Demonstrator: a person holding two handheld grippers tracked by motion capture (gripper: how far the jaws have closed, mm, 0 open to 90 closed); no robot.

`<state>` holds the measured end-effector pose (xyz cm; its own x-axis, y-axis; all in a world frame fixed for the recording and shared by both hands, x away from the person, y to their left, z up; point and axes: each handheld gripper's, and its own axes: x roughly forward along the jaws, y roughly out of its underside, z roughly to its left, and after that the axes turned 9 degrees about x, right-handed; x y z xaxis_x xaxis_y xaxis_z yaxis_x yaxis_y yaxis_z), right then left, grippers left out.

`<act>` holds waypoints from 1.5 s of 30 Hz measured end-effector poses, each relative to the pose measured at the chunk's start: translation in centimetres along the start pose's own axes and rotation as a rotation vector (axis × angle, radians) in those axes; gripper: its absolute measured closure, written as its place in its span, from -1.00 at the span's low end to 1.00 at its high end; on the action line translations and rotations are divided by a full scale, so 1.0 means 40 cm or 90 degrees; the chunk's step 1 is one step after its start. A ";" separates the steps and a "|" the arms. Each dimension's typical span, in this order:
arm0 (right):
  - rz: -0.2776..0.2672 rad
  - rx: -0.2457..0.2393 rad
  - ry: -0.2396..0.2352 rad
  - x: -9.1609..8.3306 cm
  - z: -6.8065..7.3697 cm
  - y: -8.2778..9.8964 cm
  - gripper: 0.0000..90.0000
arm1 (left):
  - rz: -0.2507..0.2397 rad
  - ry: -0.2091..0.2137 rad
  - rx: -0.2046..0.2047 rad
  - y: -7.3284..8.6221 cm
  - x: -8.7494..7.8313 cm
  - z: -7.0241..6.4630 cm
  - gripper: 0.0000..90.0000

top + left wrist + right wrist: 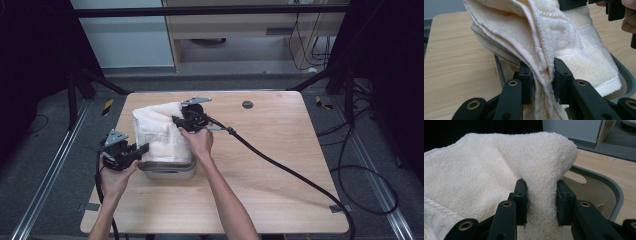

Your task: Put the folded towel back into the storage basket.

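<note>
In the high view a cream towel (162,132), folded and bunched, is draped over a grey tray (170,172) on the left half of a light wooden table (270,165). The left gripper (144,148) grips the towel's near-left edge, at about 8 o'clock from the towel's middle; the right gripper (176,120) grips it at the far right, at about 2 o'clock. A black cable (290,172) trails from the right gripper across the table toward 4 o'clock. The table's right half is bare wood, with a small dark disc (247,104) near the far edge. Grey floor, metal rails and dark frame posts surround the table; a pale cabinet stands beyond at 12 o'clock.

In the left gripper view the towel (544,37) shows ribbed hems and several stacked layers, hanging in folds. The left gripper (543,75) has its jaws closed tight on a gathered ridge of cloth. The tray's grey rim (626,80) curves at 4 o'clock, and the other hand's gripper shows at 1 o'clock.

In the right gripper view the towel (486,170) is plush terry, humped upward. The right gripper (541,195) pinches a thick fold between its closed jaws. The tray's rim (614,187) lies at 3 o'clock, with its cream-coloured inside visible under the cloth and bare table beyond.
</note>
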<state>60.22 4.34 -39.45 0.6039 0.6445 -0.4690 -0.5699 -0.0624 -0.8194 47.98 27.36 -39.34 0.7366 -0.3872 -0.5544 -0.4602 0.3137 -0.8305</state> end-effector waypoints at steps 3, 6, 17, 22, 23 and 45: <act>0.008 0.009 0.011 0.006 -0.020 0.015 0.48 | 0.009 0.004 0.001 0.003 0.018 -0.003 0.58; 0.013 0.009 0.023 0.009 -0.032 0.026 0.48 | 0.023 0.007 0.006 0.004 0.041 -0.009 0.58; 0.026 0.018 0.050 0.017 -0.061 0.050 0.47 | 0.056 -0.002 0.009 0.012 0.088 -0.016 0.57; 0.033 0.016 0.066 0.026 -0.061 0.059 0.46 | 0.078 -0.010 0.011 0.013 0.103 -0.018 0.57; 0.035 0.014 0.074 0.029 -0.060 0.063 0.44 | 0.088 -0.012 0.011 0.014 0.111 -0.015 0.56; -0.035 -0.073 0.066 -0.092 -0.042 0.013 -0.29 | -0.012 -0.044 0.044 -0.012 0.004 -0.061 0.25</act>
<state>58.64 0.67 -38.70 0.6901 0.5669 -0.4499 -0.4707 -0.1206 -0.8740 47.12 25.03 -39.18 0.7781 -0.3333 -0.5324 -0.4132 0.3668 -0.8335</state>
